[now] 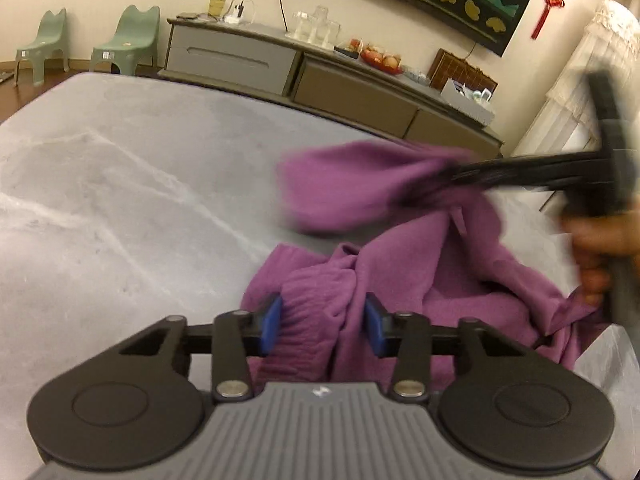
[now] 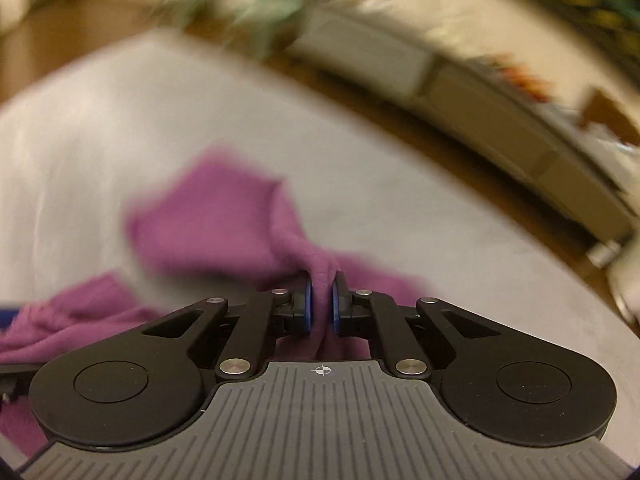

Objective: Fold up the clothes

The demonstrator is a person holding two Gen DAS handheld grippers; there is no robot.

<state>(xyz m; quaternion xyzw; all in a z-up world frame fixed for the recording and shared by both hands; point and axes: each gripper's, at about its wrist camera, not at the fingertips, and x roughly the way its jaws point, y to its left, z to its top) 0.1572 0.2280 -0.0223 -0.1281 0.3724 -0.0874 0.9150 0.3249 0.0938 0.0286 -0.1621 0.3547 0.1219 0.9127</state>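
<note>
A purple knitted garment point(image 1: 420, 272) lies crumpled on a grey bed point(image 1: 120, 180). My left gripper point(image 1: 323, 322) hovers low over its near edge. The blue pads point(image 1: 272, 318) stand apart, with a ribbed fold of the cloth in the gap, and I see no firm squeeze. My right gripper point(image 1: 448, 176), blurred, comes in from the right in a person's hand point(image 1: 600, 256) and holds a lifted flap of the garment. In the right wrist view, the right gripper point(image 2: 320, 304) is shut on a pinch of the purple garment point(image 2: 224, 220) above the bed point(image 2: 440, 260).
A long low cabinet point(image 1: 320, 80) runs along the far wall beyond the bed's edge, with glasses and fruit on top. Two green chairs point(image 1: 128, 36) stand at the back left. A white lace-covered object point(image 1: 592, 72) rises at the right.
</note>
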